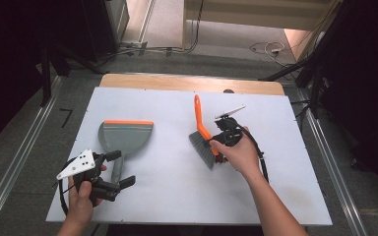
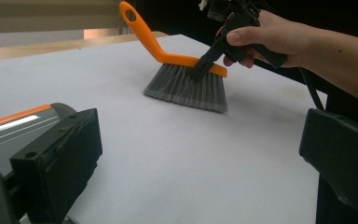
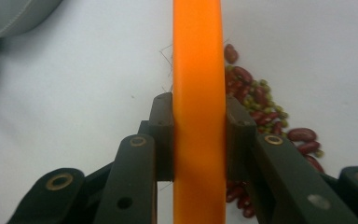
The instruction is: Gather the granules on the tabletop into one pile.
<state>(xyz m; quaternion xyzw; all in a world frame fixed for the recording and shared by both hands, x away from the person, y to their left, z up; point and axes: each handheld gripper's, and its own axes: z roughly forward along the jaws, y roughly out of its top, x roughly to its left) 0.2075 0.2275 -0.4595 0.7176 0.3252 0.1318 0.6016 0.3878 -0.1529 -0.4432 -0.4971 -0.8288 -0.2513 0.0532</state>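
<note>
While my right hand [image 1: 238,152] reaches in from the lower right of the high view with the wrist bent toward the middle of the frame, the right claw [image 1: 215,145] is clamped on the orange back of the brush [image 1: 203,135]. In the right gripper view its two black jaws press flat against either side of that orange bar [image 3: 199,116], which runs straight up the centre of the frame. The brush stands just right of centre on the white surface [image 1: 177,182], bristles down and touching it, with the looped handle rising toward the upper middle.

My left hand [image 1: 81,196] comes up from the lower left corner, fist wrapped round the left claw [image 1: 120,169], which points toward the right of the frame. Its jaws stand well apart with nothing pressed between them; in the high view the grey handle of the dustpan [image 1: 125,137] passes between them, though I cannot tell whether either pad touches it.

The dustpan lies flat at centre left, grey with an orange lip along its far edge, and its tray looks bare.

The brush has grey bristles [image 2: 189,88] fanned out below an orange back. In the right gripper view a loose pile of dark red and small green beans [image 3: 256,107] lies on the surface to the right of the orange bar.
</note>
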